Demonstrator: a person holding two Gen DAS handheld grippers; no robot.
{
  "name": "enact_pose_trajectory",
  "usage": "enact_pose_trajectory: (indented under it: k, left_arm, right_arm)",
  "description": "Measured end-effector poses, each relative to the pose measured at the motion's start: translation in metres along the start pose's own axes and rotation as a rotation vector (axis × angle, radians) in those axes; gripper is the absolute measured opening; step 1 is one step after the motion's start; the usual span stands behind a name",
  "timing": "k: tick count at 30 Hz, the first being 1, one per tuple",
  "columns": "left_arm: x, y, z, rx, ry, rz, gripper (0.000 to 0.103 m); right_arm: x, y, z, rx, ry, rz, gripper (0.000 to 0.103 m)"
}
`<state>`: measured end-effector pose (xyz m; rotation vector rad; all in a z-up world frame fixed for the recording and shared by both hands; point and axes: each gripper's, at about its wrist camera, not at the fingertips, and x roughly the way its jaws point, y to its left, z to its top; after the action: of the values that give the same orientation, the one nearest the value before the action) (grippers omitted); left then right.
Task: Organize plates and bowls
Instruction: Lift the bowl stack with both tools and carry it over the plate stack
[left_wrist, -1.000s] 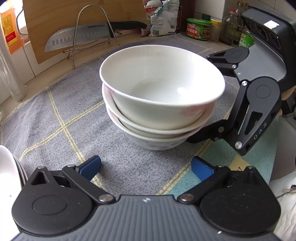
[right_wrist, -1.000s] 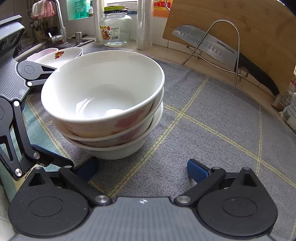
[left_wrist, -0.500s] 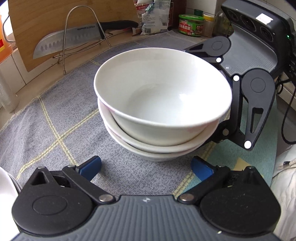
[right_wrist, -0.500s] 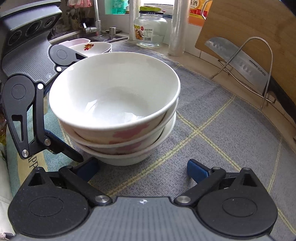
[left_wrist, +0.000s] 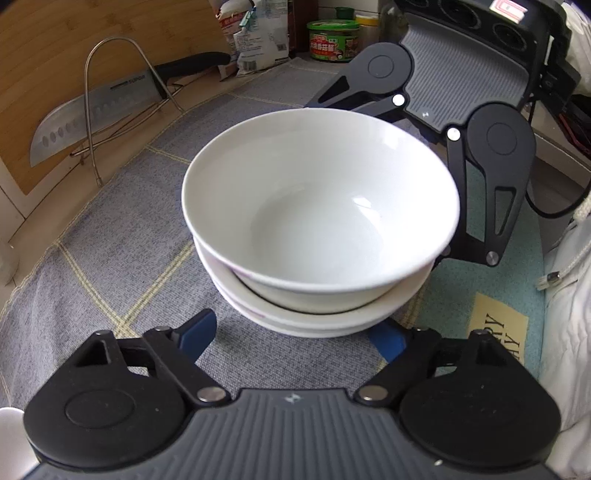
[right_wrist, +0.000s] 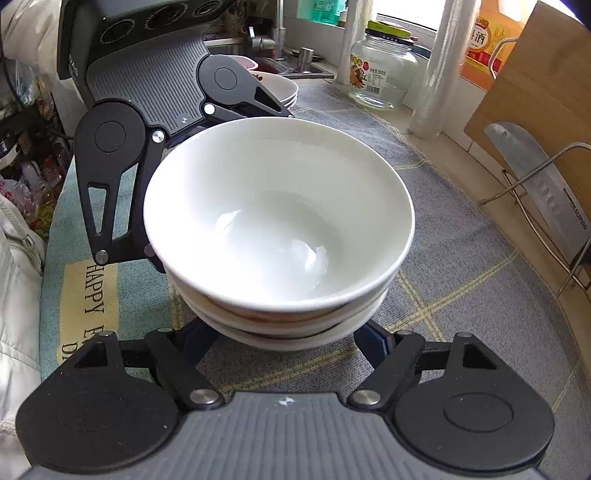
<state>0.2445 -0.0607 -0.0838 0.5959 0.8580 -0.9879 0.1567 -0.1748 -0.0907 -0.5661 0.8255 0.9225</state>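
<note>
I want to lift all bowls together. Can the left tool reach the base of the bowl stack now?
Probably yes. The left tool is open, its blue fingertips low at the bowl stack on the grey mat, with nothing between. The right tool flanks the opposite side.

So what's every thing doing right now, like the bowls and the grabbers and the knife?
stack of bowls: three nested, upright, empty, on the grey mat.
left hand-held gripper: open, fingers at the base of the stack.
right hand-held gripper: open, fingers at the base from the opposite side.
knife: resting on the wire rack.
glass jar: upright, lid on.
plates: stacked behind.
</note>
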Motion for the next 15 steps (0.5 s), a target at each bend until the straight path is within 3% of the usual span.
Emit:
enact_pose_trajectory:
  k: [7,15]
  left_arm:
    - [-0.001,-0.004,0.001,0.055,-0.012,-0.033,0.075]
    - [-0.006,-0.012,0.002,0.134,-0.023,-0.015,0.074]
  right_arm:
    - [0.001,0.000,0.003,-0.019,0.020,0.007,0.081]
    - [0.002,0.002,0.007,-0.011,0.041,-0.005,0.081]
